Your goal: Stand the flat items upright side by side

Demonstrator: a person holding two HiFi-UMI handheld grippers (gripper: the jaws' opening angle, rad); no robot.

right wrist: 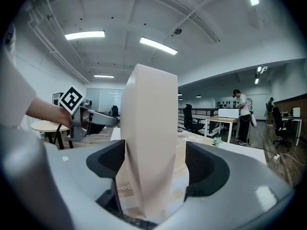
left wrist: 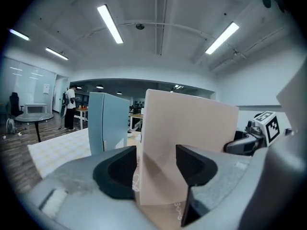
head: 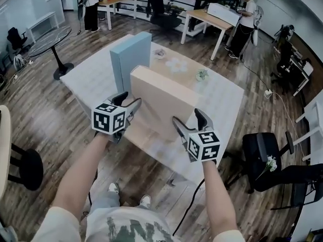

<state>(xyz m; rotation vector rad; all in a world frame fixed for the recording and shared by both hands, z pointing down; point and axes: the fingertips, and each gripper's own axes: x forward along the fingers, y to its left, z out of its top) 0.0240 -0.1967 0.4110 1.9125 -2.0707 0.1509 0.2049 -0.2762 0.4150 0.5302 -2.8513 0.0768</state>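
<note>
The beige flat cardboard box (head: pixel 161 100) is up on its long edge on the pale patterned table (head: pixel 224 102), just in front of the upright pale blue flat box (head: pixel 132 57). The left gripper (head: pixel 128 101) clamps one end, jaws wide. The right gripper (head: pixel 187 117) straddles the other end, one pad touching and a sliver of gap beside the other.

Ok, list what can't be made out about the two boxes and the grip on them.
- Beige box: whether its bottom rests on the table; pale against pale in head view, cut off by gripper bodies in both gripper views.
- Left gripper: whether both pads press; in its view one pad covers the box face.
- Blue box: its foot, partly behind the beige box in head view.
</note>
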